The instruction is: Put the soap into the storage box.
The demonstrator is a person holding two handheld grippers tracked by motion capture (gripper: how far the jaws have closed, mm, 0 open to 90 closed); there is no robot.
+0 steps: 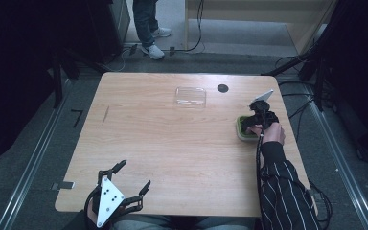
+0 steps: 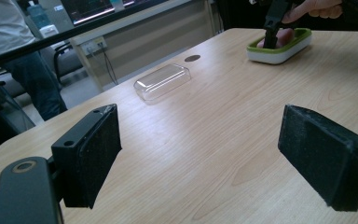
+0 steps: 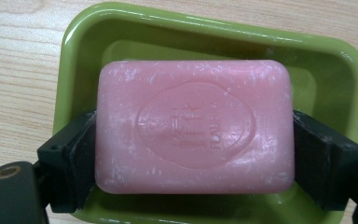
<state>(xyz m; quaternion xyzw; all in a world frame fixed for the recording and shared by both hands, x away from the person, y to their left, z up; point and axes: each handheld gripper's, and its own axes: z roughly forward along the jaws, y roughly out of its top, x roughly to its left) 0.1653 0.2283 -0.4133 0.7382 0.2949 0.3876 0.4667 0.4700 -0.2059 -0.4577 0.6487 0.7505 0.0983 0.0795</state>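
Wooden table (image 1: 172,143); grey floor, dark surroundings. Right gripper (image 3: 193,154) clamped on pink soap (image 3: 193,126) inside green dish (image 3: 349,70). Left gripper (image 2: 200,154) jaws apart, empty.

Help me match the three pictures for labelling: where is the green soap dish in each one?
High view: green soap dish at the table's right edge.
Left gripper view: upper right.
Right gripper view: surrounds the frame.
Shared landmark: the pink soap inside it, clamped by the right tongs.
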